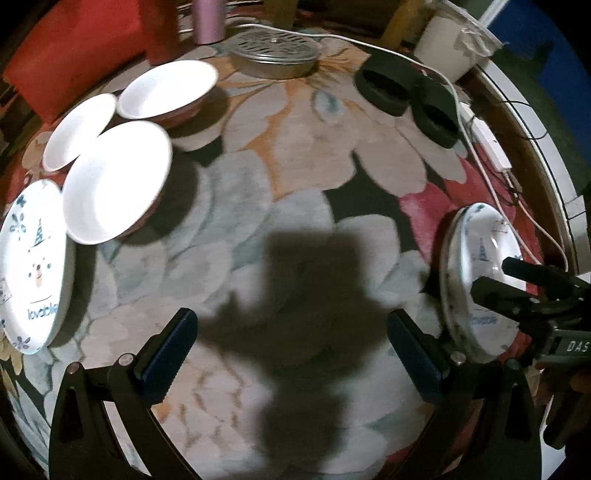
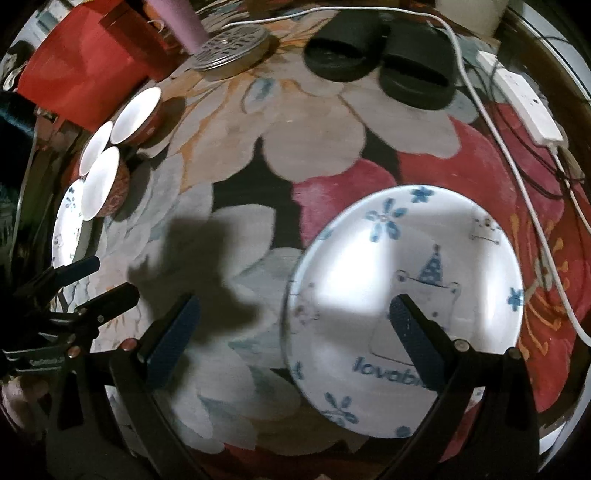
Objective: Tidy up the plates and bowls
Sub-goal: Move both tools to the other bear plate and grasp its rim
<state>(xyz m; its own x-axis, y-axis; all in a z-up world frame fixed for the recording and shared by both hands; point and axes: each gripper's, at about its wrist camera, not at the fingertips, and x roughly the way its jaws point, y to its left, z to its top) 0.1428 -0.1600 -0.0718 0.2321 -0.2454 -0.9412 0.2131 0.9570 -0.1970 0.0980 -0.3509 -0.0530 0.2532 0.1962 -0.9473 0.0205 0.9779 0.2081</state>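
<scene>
Three white bowls with red outsides sit at the left: a near one (image 1: pixel 114 181), a far one (image 1: pixel 168 88) and a small one (image 1: pixel 79 129). A white plate with blue flowers and "lovable" print (image 1: pixel 31 266) lies left of them. A matching plate stack (image 1: pixel 476 280) lies at the right, also in the right wrist view (image 2: pixel 369 295). My left gripper (image 1: pixel 291 354) is open and empty above the floral cloth. My right gripper (image 2: pixel 295 343) is open, its right finger (image 2: pixel 417 343) over the plate stack. The bowls (image 2: pixel 101 181) show small at the left there.
A floral cloth (image 1: pixel 295 166) covers the surface. At the back stand a perforated metal lid (image 1: pixel 273 51), a pair of black slippers (image 1: pixel 406 96), a pink bottle (image 1: pixel 208 18), a red box (image 1: pixel 74 48) and a white bucket (image 1: pixel 450 40). A white cable and power strip (image 2: pixel 528 99) run along the right.
</scene>
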